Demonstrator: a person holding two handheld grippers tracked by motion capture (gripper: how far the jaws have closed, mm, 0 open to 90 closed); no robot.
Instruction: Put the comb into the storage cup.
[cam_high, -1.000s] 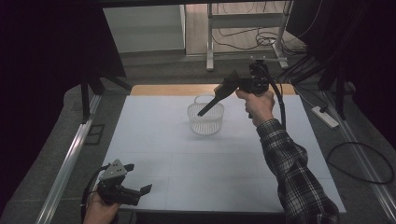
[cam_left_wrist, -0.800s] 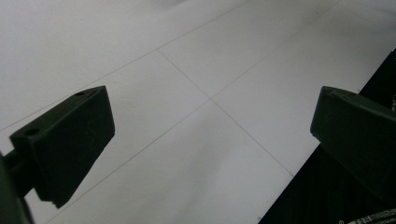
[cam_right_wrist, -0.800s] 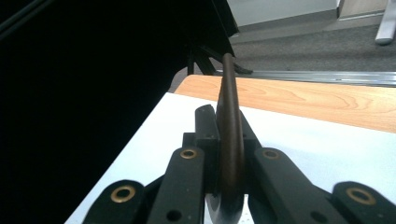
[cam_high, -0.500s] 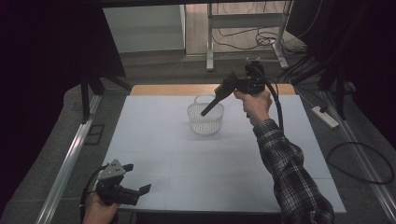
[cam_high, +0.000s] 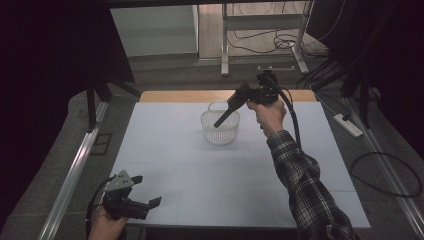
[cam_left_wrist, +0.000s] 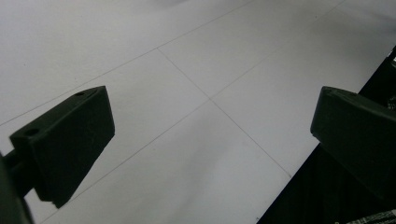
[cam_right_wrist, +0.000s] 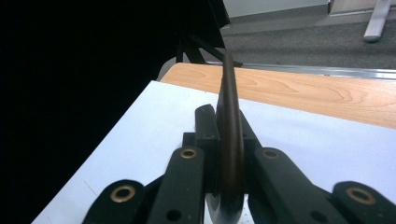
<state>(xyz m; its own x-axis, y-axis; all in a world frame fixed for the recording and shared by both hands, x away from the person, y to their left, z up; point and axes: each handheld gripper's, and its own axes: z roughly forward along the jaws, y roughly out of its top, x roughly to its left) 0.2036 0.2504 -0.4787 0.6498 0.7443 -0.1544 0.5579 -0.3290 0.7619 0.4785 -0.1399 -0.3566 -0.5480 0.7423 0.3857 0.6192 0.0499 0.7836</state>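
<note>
R tool (cam_high: 235, 106) clamped a dark, stiff, thin spatula-like utensil (cam_right_wrist: 229, 135) at mid-handle, tip over the white slotted plastic basket (cam_high: 220, 131), far-centre table (cam_high: 165, 150). Looked light, rigid. L tool (cam_high: 145, 200) wide, near-left.

The right gripper (cam_high: 248, 96) is showing black linkage arms with brass-ringed pivot holes and a thick black cable. The left gripper (cam_high: 131, 197) is carrying a grey three-cornered plate and blunt black wedge-shaped jaws. The right arm is wearing a dark plaid sleeve (cam_high: 306, 184).
</note>
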